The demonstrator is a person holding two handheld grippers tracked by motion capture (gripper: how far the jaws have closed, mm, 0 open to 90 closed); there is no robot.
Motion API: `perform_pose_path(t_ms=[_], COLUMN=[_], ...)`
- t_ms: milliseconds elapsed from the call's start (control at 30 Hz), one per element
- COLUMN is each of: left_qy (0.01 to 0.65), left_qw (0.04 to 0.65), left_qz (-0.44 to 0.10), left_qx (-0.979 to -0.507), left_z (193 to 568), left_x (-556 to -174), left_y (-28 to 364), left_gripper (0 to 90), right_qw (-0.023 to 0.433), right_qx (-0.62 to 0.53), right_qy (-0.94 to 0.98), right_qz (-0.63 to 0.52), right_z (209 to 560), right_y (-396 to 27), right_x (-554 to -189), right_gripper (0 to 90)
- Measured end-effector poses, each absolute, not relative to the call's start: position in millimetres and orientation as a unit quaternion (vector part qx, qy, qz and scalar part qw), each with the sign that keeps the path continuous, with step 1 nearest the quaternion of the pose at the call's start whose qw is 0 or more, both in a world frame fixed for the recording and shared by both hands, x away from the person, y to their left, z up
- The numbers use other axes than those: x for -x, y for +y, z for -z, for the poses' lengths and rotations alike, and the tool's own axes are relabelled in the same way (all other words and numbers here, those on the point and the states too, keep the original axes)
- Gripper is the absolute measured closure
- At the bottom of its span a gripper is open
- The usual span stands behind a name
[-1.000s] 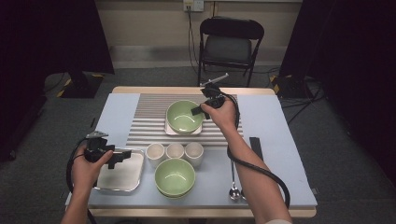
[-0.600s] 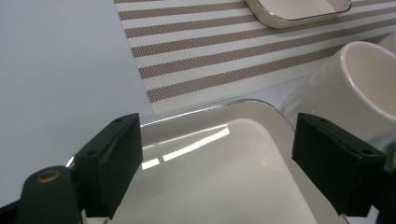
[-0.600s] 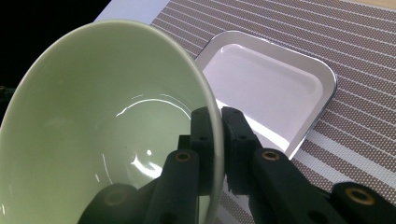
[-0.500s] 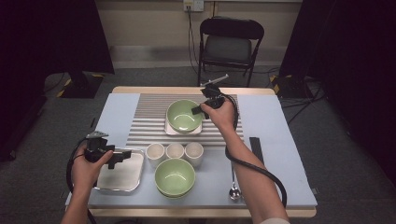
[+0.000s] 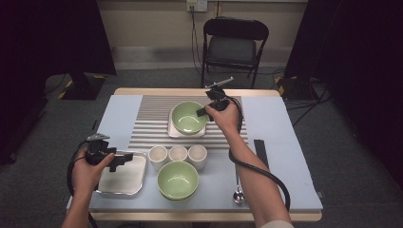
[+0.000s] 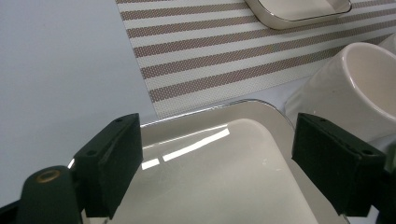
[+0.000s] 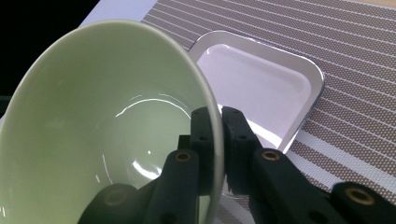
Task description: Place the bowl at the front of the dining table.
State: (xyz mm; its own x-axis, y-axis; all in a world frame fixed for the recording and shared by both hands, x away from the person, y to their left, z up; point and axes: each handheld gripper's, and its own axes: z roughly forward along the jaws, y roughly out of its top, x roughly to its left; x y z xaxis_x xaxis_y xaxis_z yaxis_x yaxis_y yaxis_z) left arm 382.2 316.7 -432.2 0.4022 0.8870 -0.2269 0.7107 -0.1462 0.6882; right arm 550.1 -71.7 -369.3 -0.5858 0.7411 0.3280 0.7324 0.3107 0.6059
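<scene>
My right gripper [image 5: 203,111] [image 7: 218,135] is shut on the right rim of a green bowl [image 5: 187,117] [image 7: 102,121], which hangs tilted just above a small silver tray [image 5: 172,127] [image 7: 266,84] on the striped mat. One jaw sits inside the bowl, the other outside. My left gripper [image 5: 124,158] [image 6: 217,163] stands open above a second silver tray [image 5: 124,180] [image 6: 224,177] at the table's near left, nothing between its jaws. A white cup [image 6: 355,88] sits just right of that tray.
Three white cups [image 5: 178,154] stand in a row at mid-table, with a second green bowl [image 5: 177,180] in front of them. A spoon [image 5: 238,194] and a black strip [image 5: 259,152] lie at the right. A folding chair [image 5: 233,47] stands beyond the far edge.
</scene>
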Motion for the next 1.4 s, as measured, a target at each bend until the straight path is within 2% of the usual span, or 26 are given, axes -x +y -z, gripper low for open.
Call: perform_pose_path(t_ms=[1400], left_qy=[0.533], left_qw=[0.372], left_qz=[-0.113], left_qx=[-0.751], left_z=[434], left_x=[-383], left_y=[316], left_gripper=[15.9], right_qw=[0.019], right_qx=[-0.481], right_qy=[0.794], right_qz=[-0.372], right_z=[384], right_y=[-77], right_x=[-564], right_gripper=[83.7])
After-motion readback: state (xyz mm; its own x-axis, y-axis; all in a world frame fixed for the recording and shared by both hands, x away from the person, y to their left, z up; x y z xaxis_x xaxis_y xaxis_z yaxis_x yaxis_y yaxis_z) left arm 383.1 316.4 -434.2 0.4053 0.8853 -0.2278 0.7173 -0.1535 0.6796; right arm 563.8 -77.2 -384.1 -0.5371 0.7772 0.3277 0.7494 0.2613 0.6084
